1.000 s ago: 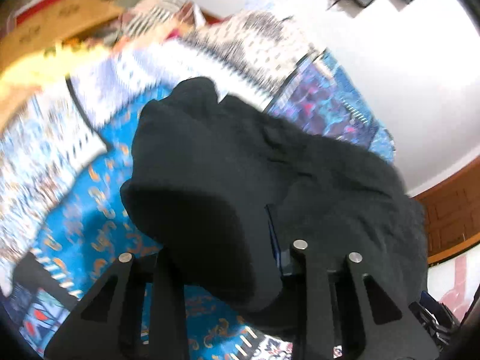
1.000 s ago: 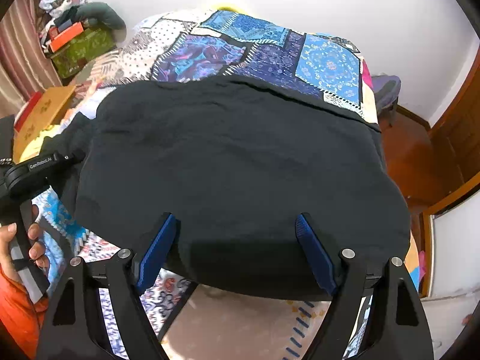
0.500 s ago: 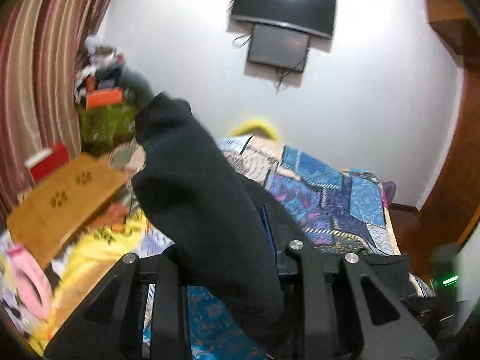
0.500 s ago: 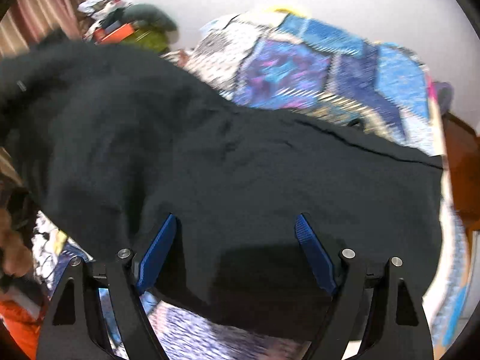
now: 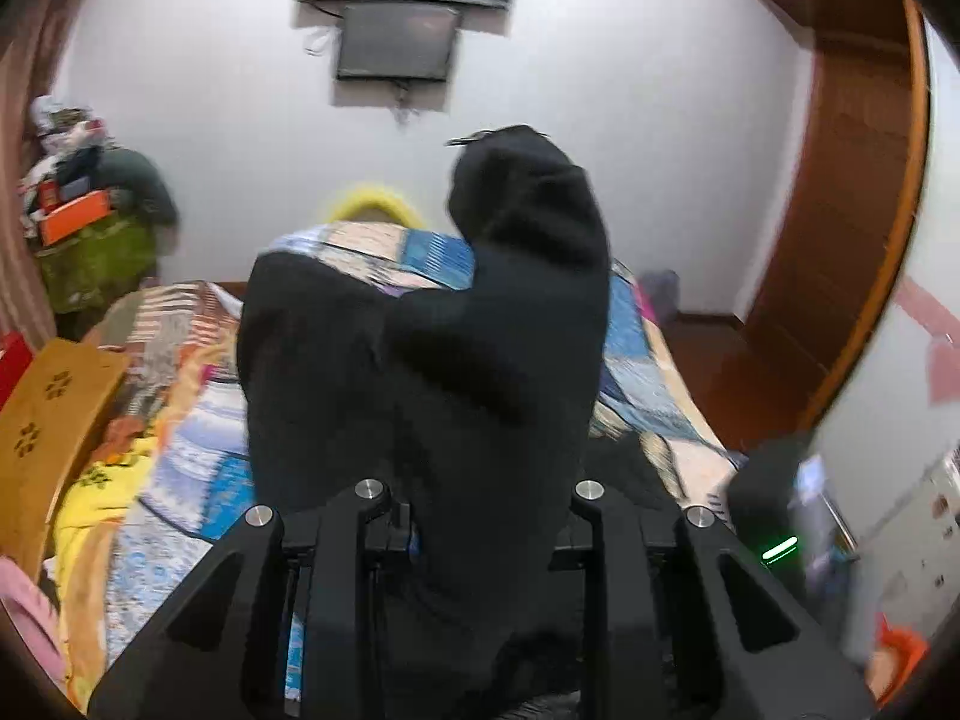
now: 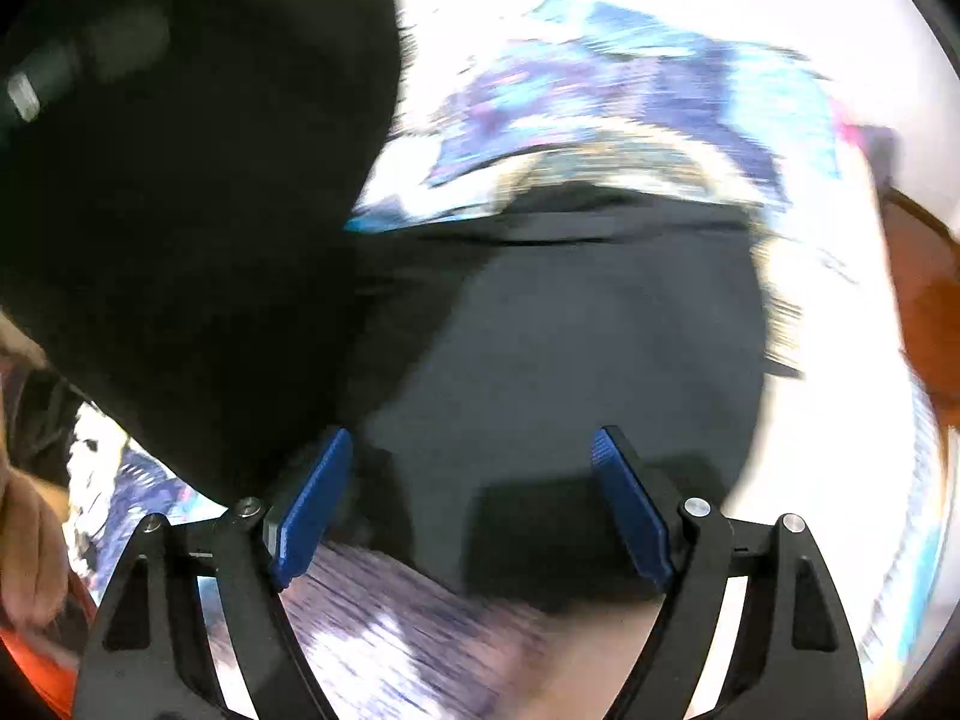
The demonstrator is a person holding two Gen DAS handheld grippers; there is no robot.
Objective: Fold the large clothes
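Between the fingers of the left gripper [image 5: 480, 516], low in the left wrist view, a bunch of the black garment [image 5: 456, 372] is clamped, and the cloth rises from there through the middle of the frame to a peak near the upper centre. Holding it high like this looks meant to carry one side over the rest for a fold. Behind it lies the bed [image 5: 198, 438] with its patchwork quilt, which serves as the folding surface. From the right wrist view (badly blurred), the right gripper [image 6: 474, 510] stands apart, nothing pinched between its blue pads [image 6: 309, 504]; the garment's flat part [image 6: 570, 360] lies on the bed ahead of it, while the lifted part fills the upper left. It seems poised to steady or catch the near edge.
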